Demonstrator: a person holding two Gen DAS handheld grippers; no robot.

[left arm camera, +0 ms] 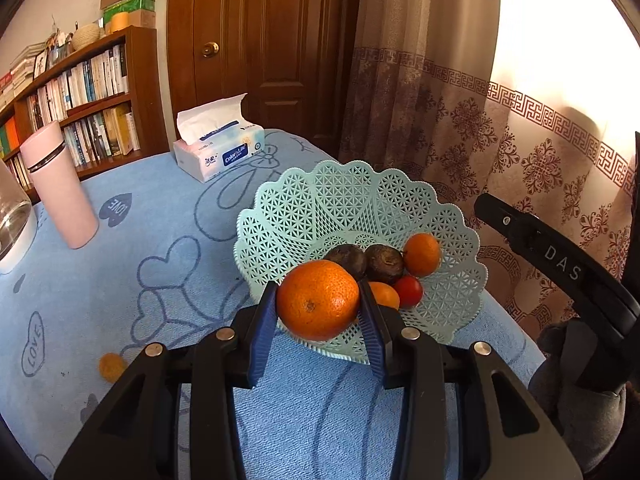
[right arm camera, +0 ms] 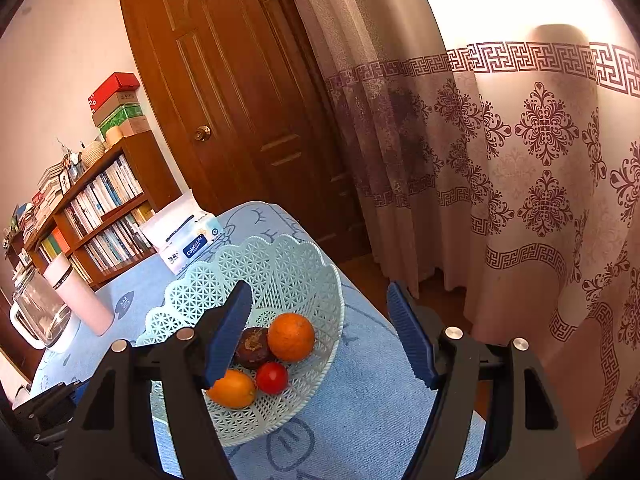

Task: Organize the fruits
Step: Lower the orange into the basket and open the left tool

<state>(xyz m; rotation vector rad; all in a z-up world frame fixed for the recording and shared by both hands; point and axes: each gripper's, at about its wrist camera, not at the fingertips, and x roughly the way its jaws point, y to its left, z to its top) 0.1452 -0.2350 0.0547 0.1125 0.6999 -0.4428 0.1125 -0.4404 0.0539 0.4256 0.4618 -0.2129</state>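
Basket (left arm camera: 320,200), mint lattice, on my blue surface (left arm camera: 120,280): two oranges, tomato (left arm camera: 409,290), two dark fruits already in. My left gripper (left arm camera: 318,300) clamps a large orange (left arm camera: 318,300) at its rim, not yet placed; one small orange piece (left arm camera: 111,367) remains loose. Right gripper (right arm camera: 320,328) apart, empty. Readable: tissue pack (left arm camera: 218,148) "Color&Life"; cloth "LOVE"; "DAS" on the right gripper's body

Home living room, wooden door (right arm camera: 240,120), full bookshelf (left arm camera: 80,108), patterned curtain (right arm camera: 520,160), tissue box (left arm camera: 220,152)
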